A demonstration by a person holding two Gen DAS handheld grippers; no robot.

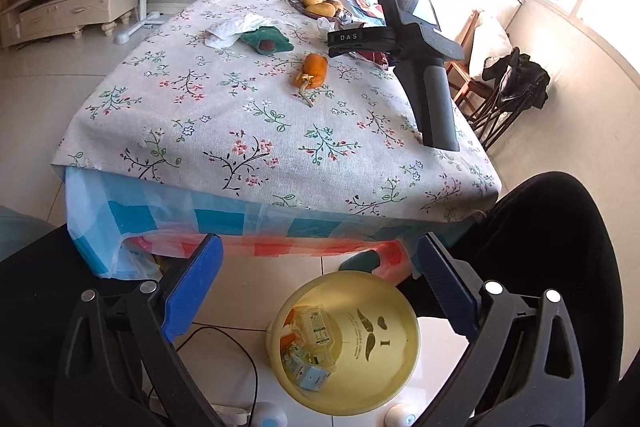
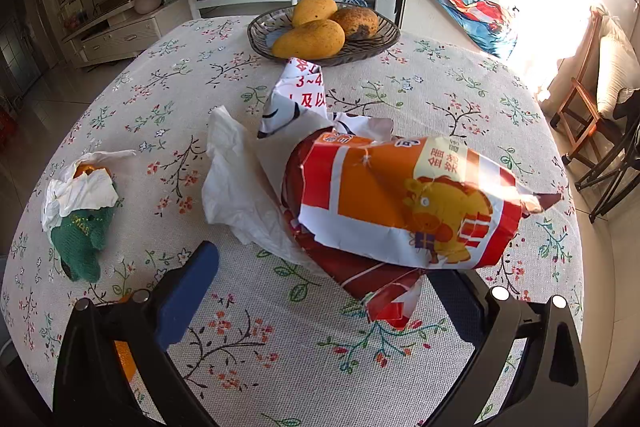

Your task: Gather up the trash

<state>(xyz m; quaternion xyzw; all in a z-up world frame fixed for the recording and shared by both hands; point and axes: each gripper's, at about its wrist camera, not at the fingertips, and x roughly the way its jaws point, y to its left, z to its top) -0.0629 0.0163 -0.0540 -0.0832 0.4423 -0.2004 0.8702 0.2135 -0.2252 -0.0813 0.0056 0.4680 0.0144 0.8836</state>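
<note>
Both wide-spread, the left gripper (image 1: 320,291) hangs above the yellow bin (image 1: 344,347), the right gripper (image 2: 324,291) faces a crumpled orange-red wrapper (image 2: 404,203).

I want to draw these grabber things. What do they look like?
Each gripper is a black frame with triangle-shaped cutouts and round silver bolts, ending in two flat fingers with ribbed blue pads. Seen from the left gripper, the right gripper shows a dark grey handle, a small screen and white "DAS" lettering.

"DAS" on right gripper (image 1: 347,37); "3~4", apparently, on crumpled wrapper (image 2: 298,95).
</note>
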